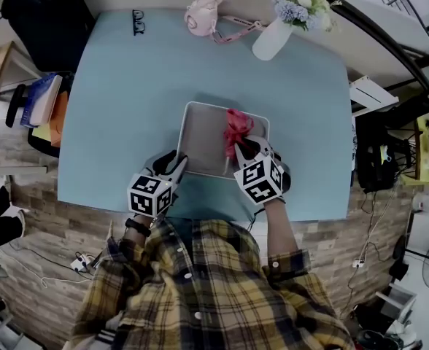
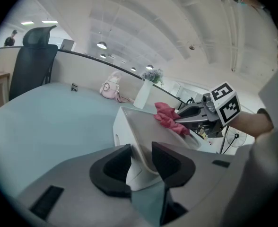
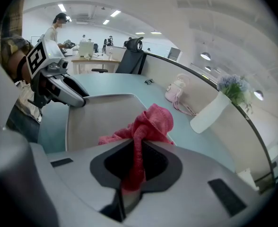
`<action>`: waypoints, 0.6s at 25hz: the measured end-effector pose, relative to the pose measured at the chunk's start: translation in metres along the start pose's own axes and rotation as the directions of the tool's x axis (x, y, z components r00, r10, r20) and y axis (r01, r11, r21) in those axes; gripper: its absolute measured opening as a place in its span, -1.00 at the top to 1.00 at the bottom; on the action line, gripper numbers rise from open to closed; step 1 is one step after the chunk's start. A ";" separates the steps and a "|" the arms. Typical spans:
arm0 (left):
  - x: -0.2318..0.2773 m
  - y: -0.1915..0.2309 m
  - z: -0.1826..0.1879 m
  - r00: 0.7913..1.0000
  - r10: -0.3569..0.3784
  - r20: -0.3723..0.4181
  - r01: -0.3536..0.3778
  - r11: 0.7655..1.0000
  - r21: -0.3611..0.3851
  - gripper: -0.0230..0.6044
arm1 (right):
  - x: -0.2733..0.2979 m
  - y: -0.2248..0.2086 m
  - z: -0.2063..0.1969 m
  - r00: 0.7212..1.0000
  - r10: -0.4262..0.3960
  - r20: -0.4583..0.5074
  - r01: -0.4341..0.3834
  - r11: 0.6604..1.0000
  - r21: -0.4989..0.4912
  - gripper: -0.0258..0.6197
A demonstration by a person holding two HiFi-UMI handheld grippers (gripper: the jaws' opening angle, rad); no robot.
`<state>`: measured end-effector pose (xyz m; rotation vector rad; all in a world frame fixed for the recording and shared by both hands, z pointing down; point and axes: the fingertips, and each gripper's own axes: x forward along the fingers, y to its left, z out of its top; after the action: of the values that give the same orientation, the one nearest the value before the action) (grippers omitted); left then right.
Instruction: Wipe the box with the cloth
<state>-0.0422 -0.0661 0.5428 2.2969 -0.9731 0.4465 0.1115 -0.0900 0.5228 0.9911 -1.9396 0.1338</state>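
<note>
A white box (image 1: 207, 137) with a flat grey-white top lies on the pale blue table (image 1: 141, 93) near its front edge. My left gripper (image 1: 176, 168) is shut on the box's near left corner (image 2: 140, 167), the rim wedged between its dark pads. My right gripper (image 1: 245, 146) is shut on a red cloth (image 1: 236, 128), which bunches on the right part of the box top (image 3: 96, 119). The red cloth (image 3: 146, 126) hangs pinched between the right jaws. From the left gripper view the cloth (image 2: 169, 119) rests on the lid with the right gripper (image 2: 188, 115) behind it.
At the table's far edge stand a white vase with flowers (image 1: 284, 24), a pink toy with a strap (image 1: 203, 14) and black glasses (image 1: 138, 20). A black chair (image 1: 43, 17) and books (image 1: 43, 104) are at the left. People stand at distant desks (image 3: 58, 30).
</note>
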 end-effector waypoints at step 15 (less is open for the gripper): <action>0.000 0.002 0.002 1.000 -0.005 -0.004 0.005 1.000 -0.002 0.49 | -0.036 -0.037 -0.066 0.994 -0.085 -0.065 0.096 0.976 0.194 0.78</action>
<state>-0.0434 -0.0678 0.5420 2.2952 -0.9655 0.4477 0.1914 -0.0637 0.5225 1.1914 -1.8525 0.3036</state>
